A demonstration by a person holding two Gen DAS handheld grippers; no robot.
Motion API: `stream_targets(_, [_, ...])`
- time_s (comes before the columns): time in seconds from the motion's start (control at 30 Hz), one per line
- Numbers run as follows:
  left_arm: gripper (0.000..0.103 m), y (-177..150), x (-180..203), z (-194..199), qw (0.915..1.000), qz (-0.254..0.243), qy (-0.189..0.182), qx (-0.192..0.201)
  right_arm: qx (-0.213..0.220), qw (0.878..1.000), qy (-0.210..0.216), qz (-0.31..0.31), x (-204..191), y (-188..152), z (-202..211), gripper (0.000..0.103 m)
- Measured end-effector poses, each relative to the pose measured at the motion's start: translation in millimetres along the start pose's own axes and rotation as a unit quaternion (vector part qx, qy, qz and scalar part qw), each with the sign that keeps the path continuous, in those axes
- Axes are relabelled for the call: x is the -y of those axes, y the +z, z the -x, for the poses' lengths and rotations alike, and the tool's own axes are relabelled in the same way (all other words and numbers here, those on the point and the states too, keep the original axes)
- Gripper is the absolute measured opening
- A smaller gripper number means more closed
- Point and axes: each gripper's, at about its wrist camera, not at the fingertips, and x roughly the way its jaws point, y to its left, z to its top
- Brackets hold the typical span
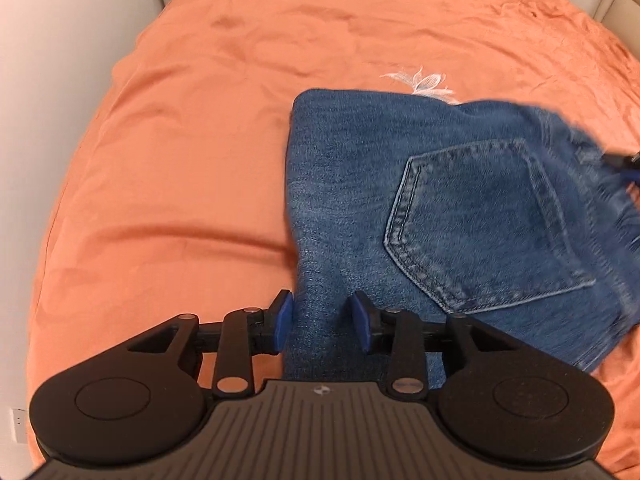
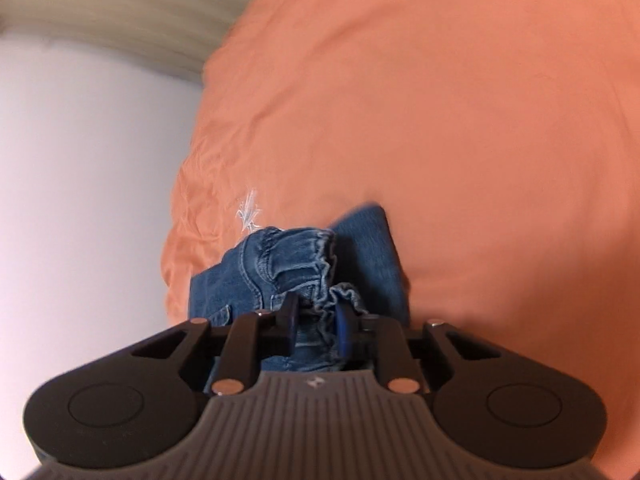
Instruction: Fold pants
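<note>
Folded jeans [image 1: 440, 208] lie on the orange bedspread [image 1: 200, 120], pocket up.

The right gripper [image 2: 316, 320] pinches their bunched waistband edge; the left gripper [image 1: 322, 322] hangs spread over the near end, nothing between its pads.

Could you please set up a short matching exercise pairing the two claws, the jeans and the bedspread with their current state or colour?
Things:
1. left claw
2. right claw
3. jeans
4. bedspread

States:
A. orange, with a white embroidered flower
B. pinching a bunched denim edge
C. open, fingers either side of a denim strip
D. blue, back pocket facing up

Pairs: 1-C, 2-B, 3-D, 4-A
</note>
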Motion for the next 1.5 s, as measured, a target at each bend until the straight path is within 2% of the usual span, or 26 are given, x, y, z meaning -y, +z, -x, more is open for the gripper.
stream_targets(0.03, [0.041,-1.7,0.6,-2.3,1.0000,0.003,0.003,-0.004,0.011,0.998,0.010,0.057,-14.6,-0.6,5.8,0.010])
stream_targets(0.07, [0.041,-3.6,0.1,-5.0,1.0000,0.006,0.003,-0.007,0.025,0.991,0.024,0.126,-31.4,-3.4,13.6,0.009])
stream_targets(0.13, [0.041,-5.2,-1.9,-8.5,0.9998,0.014,0.001,-0.011,0.047,0.968,0.037,0.242,-59.3,-10.4,24.5,0.008])
stream_targets(0.17, [0.043,-4.7,-3.4,-9.2,0.9997,0.019,-0.002,-0.013,0.047,0.960,0.026,0.274,-66.2,-10.1,23.7,0.007])
stream_targets(0.3, [0.046,-2.0,-4.7,-6.3,0.9994,0.031,-0.004,-0.016,0.010,0.967,-0.035,0.253,-47.2,5.2,-5.7,0.006])
stream_targets(0.47, [0.051,-4.3,-2.8,8.0,0.9994,0.035,0.007,-0.003,-0.023,0.971,-0.074,0.225,-26.4,-2.4,-23.6,0.009])
stream_targets(0.6, [0.054,-11.2,1.4,32.5,0.9999,0.010,0.005,0.003,-0.045,0.984,-0.046,0.165,-23.0,6.7,-10.0,0.021])
stream_targets(0.7, [0.058,-22.4,3.8,48.2,0.9998,-0.018,-0.010,-0.006,-0.072,0.984,-0.045,0.156,-26.1,2.7,-1.6,0.022])
stream_targets(0.8, [0.058,-34.8,8.5,57.4,0.9985,-0.051,-0.002,-0.022,-0.106,0.983,-0.038,0.142,-23.0,-11.0,0.7,0.021])
stream_targets(0.83, [0.059,-38.1,10.3,57.3,0.9982,-0.055,-0.001,-0.025,-0.113,0.984,-0.035,0.136,-22.3,-14.0,0.7,0.020])
stream_targets(0.87, [0.059,-42.1,9.4,60.7,0.9982,-0.054,-0.003,-0.024,-0.111,0.984,-0.035,0.134,-23.2,-16.2,4.2,0.006])
stream_targets(0.9, [0.059,-44.4,7.6,63.4,0.9984,-0.051,-0.007,-0.023,-0.107,0.984,-0.031,0.137,-25.9,-16.8,10.4,0.002])
stream_targets(0.93, [0.059,-45.8,5.9,65.0,0.9987,-0.045,-0.011,-0.023,-0.101,0.986,-0.017,0.135,-30.1,-16.3,18.1,0.001])
stream_targets(1.0, [0.059,-49.0,3.6,65.0,0.9990,-0.037,-0.014,-0.021,-0.086,0.988,0.040,0.124,-37.8,-12.5,43.6,0.000])
stream_targets(1.07, [0.059,-53.5,1.8,66.8,0.9991,-0.034,-0.017,-0.019,-0.082,0.985,0.095,0.116,-47.8,-13.2,66.2,0.000])
stream_targets(1.1, [0.059,-55.2,0.6,66.7,0.9991,-0.034,-0.018,-0.019,-0.086,0.982,0.108,0.130,-52.0,-16.7,74.1,0.000])
stream_targets(1.2, [0.059,-60.0,0.6,65.3,0.9987,-0.041,-0.021,-0.021,-0.104,0.977,0.057,0.176,-51.4,-31.9,80.2,0.000])
stream_targets(1.27, [0.059,-62.0,-0.2,64.3,0.9986,-0.042,-0.022,-0.024,-0.113,0.979,0.013,0.170,-37.0,-38.4,75.8,0.000])
stream_targets(1.33, [0.059,-62.5,-1.0,63.8,0.9986,-0.042,-0.023,-0.024,-0.122,0.979,-0.012,0.165,-23.4,-46.0,67.6,0.000])
stream_targets(1.43, [0.063,-61.6,-3.1,60.4,0.9978,-0.052,-0.023,-0.033,-0.137,0.967,-0.067,0.202,-16.5,-63.5,47.9,0.000])
stream_targets(1.5, [0.062,-63.0,-3.3,51.1,0.9962,-0.060,-0.007,-0.062,-0.142,0.959,-0.095,0.224,-16.2,-73.8,30.2,0.000])
